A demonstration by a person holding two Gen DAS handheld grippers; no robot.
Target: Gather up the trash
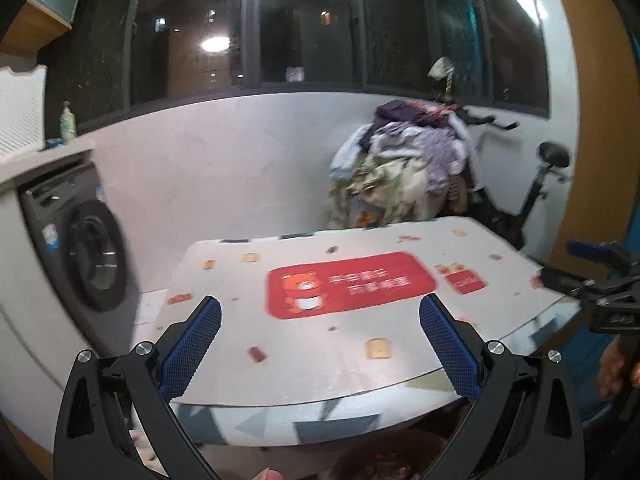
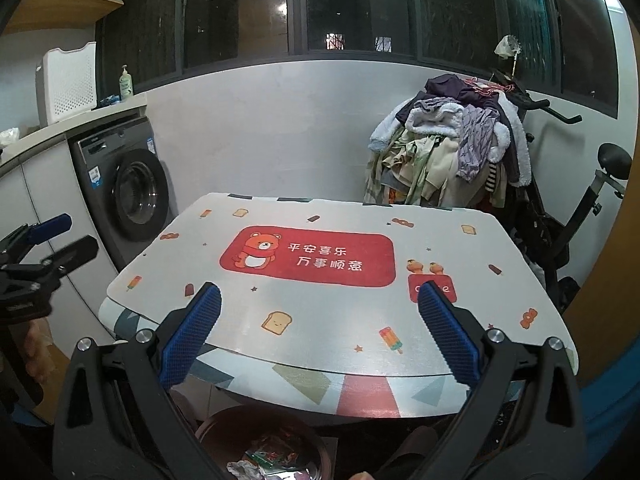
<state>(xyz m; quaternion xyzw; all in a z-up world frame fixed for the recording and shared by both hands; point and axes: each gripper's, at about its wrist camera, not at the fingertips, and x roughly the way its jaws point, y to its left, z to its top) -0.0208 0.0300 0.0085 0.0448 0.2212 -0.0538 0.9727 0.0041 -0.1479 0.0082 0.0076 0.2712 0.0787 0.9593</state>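
A round dark-red bin (image 2: pixel 264 446) stands on the floor under the table's near edge, with crumpled wrappers and paper (image 2: pixel 264 460) inside; its rim also shows in the left wrist view (image 1: pixel 384 460). My left gripper (image 1: pixel 320 308) is open and empty, held above the near left part of the table (image 1: pixel 320 364). My right gripper (image 2: pixel 320 304) is open and empty, held above the table's near edge (image 2: pixel 320 360). Each gripper shows at the side of the other's view: the right one (image 1: pixel 600 280) and the left one (image 2: pixel 44 248).
The table has a printed mat with a red bear panel (image 2: pixel 308 256). A washing machine (image 2: pixel 128 188) stands at the left under a counter with a white basket (image 2: pixel 68 84) and a bottle (image 2: pixel 126 84). A clothes pile (image 2: pixel 452 144) on an exercise bike (image 2: pixel 572 208) stands at the back right.
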